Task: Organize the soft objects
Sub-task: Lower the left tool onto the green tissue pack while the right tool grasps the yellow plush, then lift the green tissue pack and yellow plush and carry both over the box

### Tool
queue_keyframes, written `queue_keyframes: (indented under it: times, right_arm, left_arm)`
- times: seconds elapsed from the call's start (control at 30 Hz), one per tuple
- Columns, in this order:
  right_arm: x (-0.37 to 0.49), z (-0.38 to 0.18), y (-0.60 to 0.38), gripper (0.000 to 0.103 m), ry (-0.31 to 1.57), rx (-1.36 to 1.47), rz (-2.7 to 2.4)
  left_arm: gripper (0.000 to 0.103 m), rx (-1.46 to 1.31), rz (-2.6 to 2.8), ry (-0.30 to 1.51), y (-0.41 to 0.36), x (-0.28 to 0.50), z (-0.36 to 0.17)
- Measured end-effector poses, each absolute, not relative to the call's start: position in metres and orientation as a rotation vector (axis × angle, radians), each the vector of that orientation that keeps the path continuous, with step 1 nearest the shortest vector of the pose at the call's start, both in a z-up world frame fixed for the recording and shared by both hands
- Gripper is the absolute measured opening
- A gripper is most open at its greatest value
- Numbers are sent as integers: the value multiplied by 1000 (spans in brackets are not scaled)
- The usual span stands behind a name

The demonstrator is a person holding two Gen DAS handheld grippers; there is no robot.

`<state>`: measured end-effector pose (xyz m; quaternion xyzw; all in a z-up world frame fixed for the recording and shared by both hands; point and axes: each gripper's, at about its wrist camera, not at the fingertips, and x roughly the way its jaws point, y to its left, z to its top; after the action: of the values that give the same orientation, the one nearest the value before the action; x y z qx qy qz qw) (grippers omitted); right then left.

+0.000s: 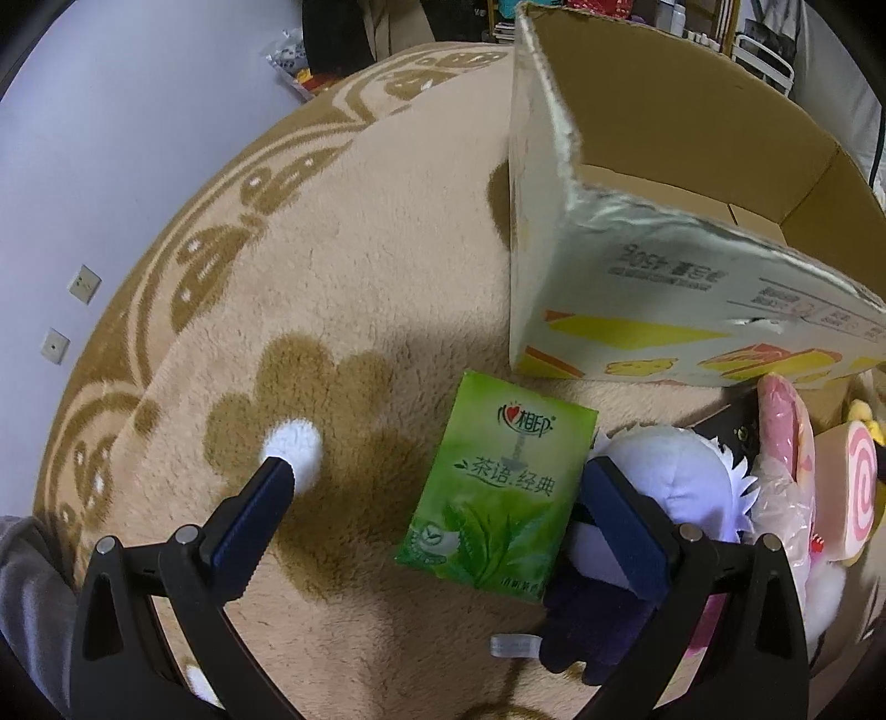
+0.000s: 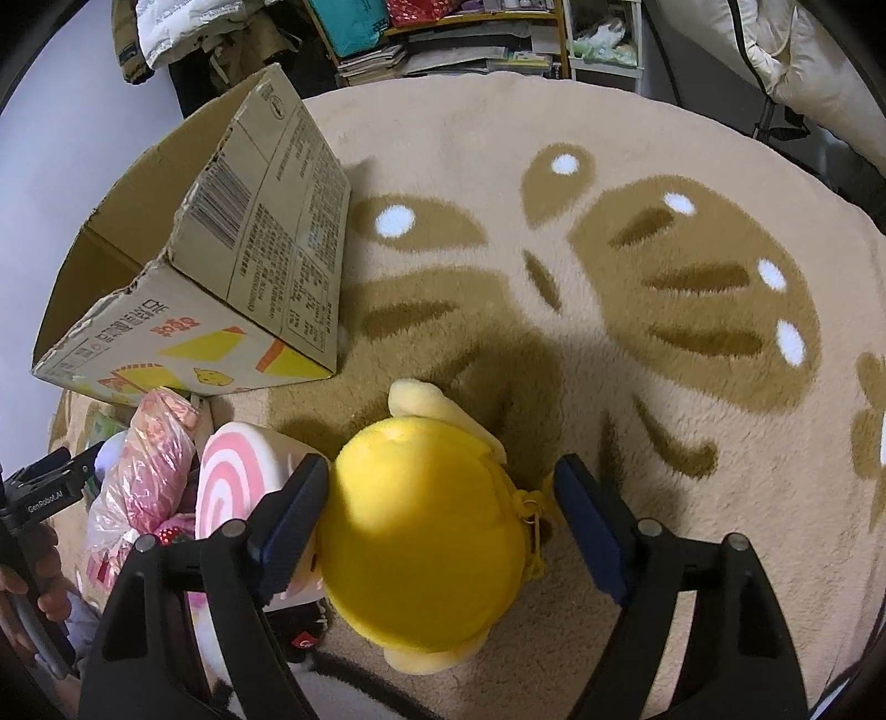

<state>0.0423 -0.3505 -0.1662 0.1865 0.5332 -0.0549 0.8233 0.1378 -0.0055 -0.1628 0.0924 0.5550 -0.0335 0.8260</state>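
A green tissue pack point(image 1: 501, 482) lies on the beige rug between my left gripper's point(image 1: 437, 487) open fingers, nearer the right one. A white and purple plush point(image 1: 664, 482) lies just right of that finger. A pink bagged soft item point(image 1: 786, 443) and a pink swirl-roll plush point(image 1: 853, 487) lie further right. An open cardboard box point(image 1: 664, 232) stands behind them. In the right wrist view, my right gripper point(image 2: 443, 498) is open around a yellow plush point(image 2: 426, 531) without squeezing it. The swirl-roll plush point(image 2: 232, 476) and the bagged item point(image 2: 149, 465) lie to its left, in front of the box point(image 2: 221, 277).
The round beige rug point(image 2: 609, 387) with brown leaf patterns extends far to the right. Shelves with books and bags point(image 2: 443, 39) stand behind the rug. A white wall with sockets point(image 1: 83, 285) lies left. The other gripper's black handle point(image 2: 44, 493) shows at the left edge.
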Motion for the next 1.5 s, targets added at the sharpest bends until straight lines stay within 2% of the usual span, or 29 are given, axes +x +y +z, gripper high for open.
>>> queue_keyframes:
  times: [0.47, 0.67, 0.73, 0.83, 0.97, 1.03, 1.2, 1.5]
  right_arm:
    - [44, -174, -354, 87, 1149, 405, -111]
    - [45, -177, -353, 80, 1148, 393, -114]
    - [45, -176, -352, 74, 1145, 387, -114]
    - [42, -171, -351, 62, 1130, 395, -97]
    - [38, -168, -352, 59, 1123, 406, -89]
    - [37, -166, -352, 59, 1110, 413, -86]
    - [33, -158, -352, 58, 1071, 406, -75]
    - [25, -135, -348, 58, 960, 388, -70]
  left_arm:
    - [103, 108, -66, 1224, 5, 150, -177]
    - [102, 101, -60, 1226, 8, 156, -181]
    - [101, 86, -62, 1231, 11, 157, -182]
    - [94, 77, -58, 1234, 12, 156, -183]
    - [81, 78, -59, 1245, 12, 157, -187]
    - [79, 77, -53, 1250, 13, 156, -188]
    - [55, 102, -47, 1232, 13, 152, -186]
    - [54, 135, -28, 1183, 9, 135, -174]
